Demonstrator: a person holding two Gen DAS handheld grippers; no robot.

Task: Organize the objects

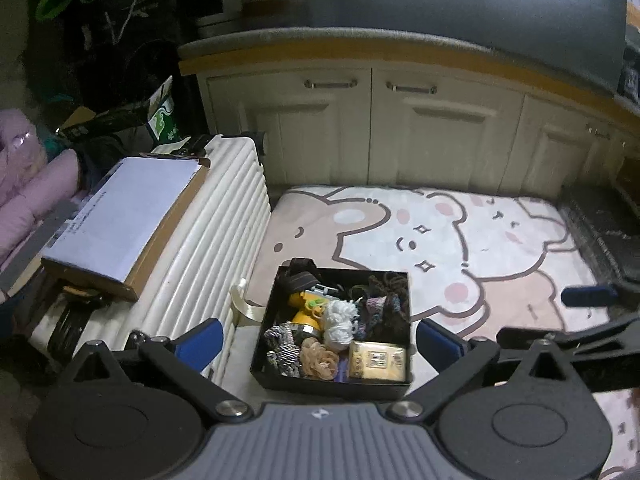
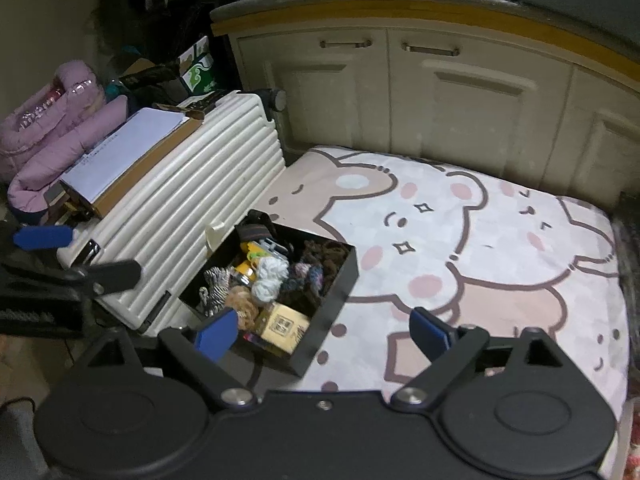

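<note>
A black open box (image 1: 280, 304) (image 2: 340, 292) sits on a cartoon bear mat (image 1: 480, 240) (image 2: 480, 240). It holds several small things: a white yarn ball (image 1: 339, 322) (image 2: 270, 278), a tan scrunchie (image 1: 318, 358) (image 2: 242, 306), a striped hair tie (image 1: 282, 344) (image 2: 216, 280), a yellow item (image 1: 306, 308) (image 2: 248, 270), dark knitted pieces (image 1: 384, 300) (image 2: 312, 264) and a gold packet (image 1: 376, 362) (image 2: 282, 326). My left gripper (image 1: 318, 340) is open and empty, above the box's near side. My right gripper (image 2: 324, 336) is open and empty, over the box's near right corner. Each gripper shows at the edge of the other's view.
A white ribbed suitcase (image 1: 208, 248) (image 2: 188, 200) lies left of the box, with a cardboard parcel (image 1: 120, 220) (image 2: 120, 152) on top. Cream cabinets (image 1: 400, 128) (image 2: 440, 92) stand behind the mat. A pink padded jacket (image 2: 52, 128) and clutter lie at far left.
</note>
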